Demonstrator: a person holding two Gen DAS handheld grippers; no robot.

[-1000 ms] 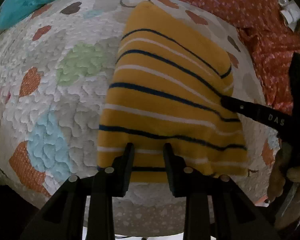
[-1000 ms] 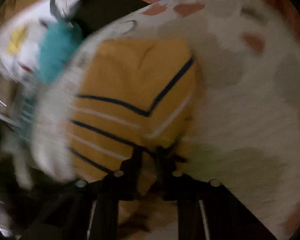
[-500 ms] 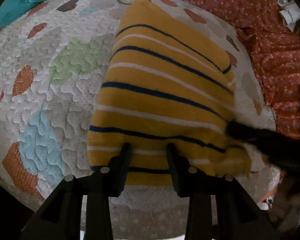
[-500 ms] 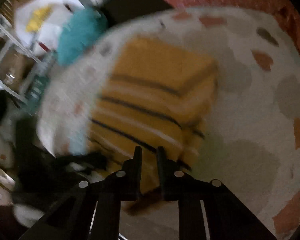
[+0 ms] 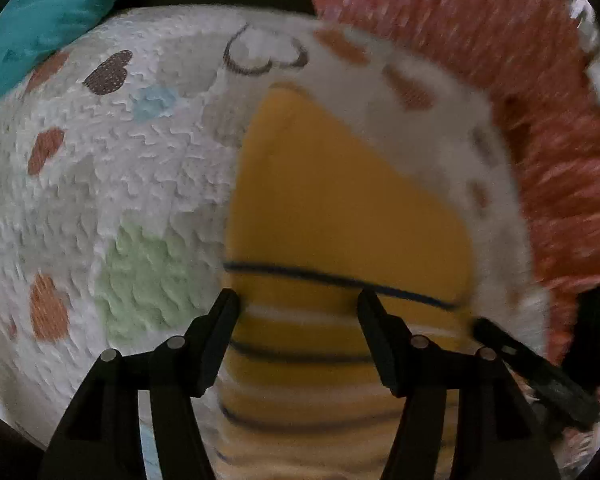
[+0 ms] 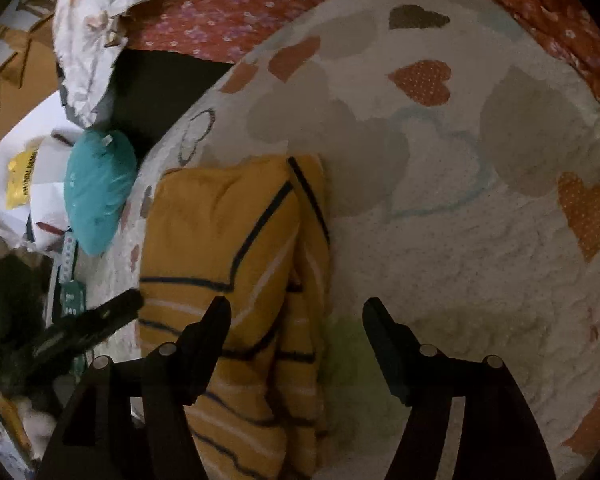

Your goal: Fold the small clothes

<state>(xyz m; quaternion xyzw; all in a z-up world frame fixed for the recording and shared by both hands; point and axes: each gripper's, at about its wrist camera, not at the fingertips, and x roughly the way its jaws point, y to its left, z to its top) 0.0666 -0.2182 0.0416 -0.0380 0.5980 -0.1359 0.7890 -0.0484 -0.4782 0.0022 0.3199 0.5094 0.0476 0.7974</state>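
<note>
Lying folded, striped yellow garment (image 6: 236, 248) sits between right gripper (image 6: 296, 316) fingers.

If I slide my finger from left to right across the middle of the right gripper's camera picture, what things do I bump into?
Teal cushion → folded yellow striped top → white quilt with hearts, ending at an orange heart patch near the right edge.
</note>
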